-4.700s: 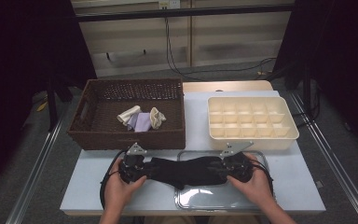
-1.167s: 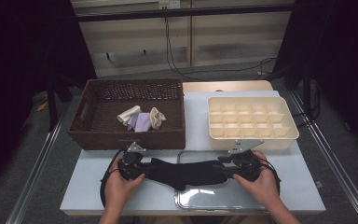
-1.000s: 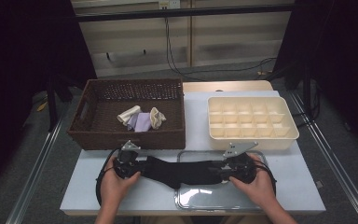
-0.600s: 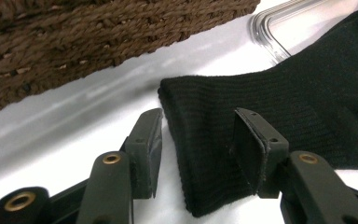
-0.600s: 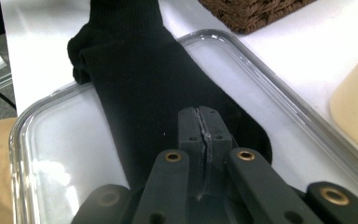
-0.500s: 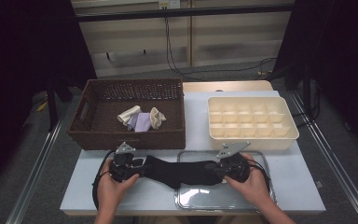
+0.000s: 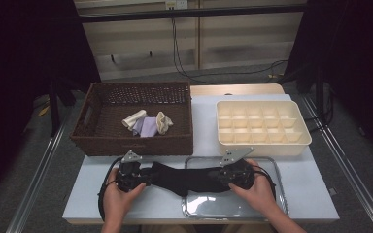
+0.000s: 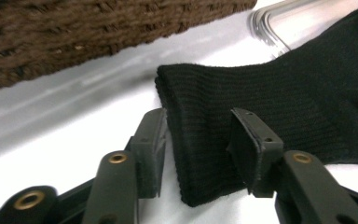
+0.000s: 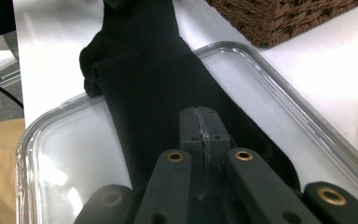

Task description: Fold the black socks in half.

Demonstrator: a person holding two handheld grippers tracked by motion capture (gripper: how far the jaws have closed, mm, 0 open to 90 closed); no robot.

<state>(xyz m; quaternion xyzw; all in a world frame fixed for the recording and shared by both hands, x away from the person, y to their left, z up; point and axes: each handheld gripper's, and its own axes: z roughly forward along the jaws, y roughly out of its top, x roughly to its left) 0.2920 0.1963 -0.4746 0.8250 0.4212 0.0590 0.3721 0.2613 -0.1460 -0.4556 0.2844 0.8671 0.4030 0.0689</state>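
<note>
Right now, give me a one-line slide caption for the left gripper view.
Black sock cuff lying between the left gripper's parted fingers, beside a brown wicker basket.

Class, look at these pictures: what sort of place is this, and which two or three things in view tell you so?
Probably a lab or recording bench, not a home. A bare white table stands between dark curtains, with loose cables on the floor behind. A person's hand-held left gripper and right gripper work a black sock beside sorting containers.
</note>
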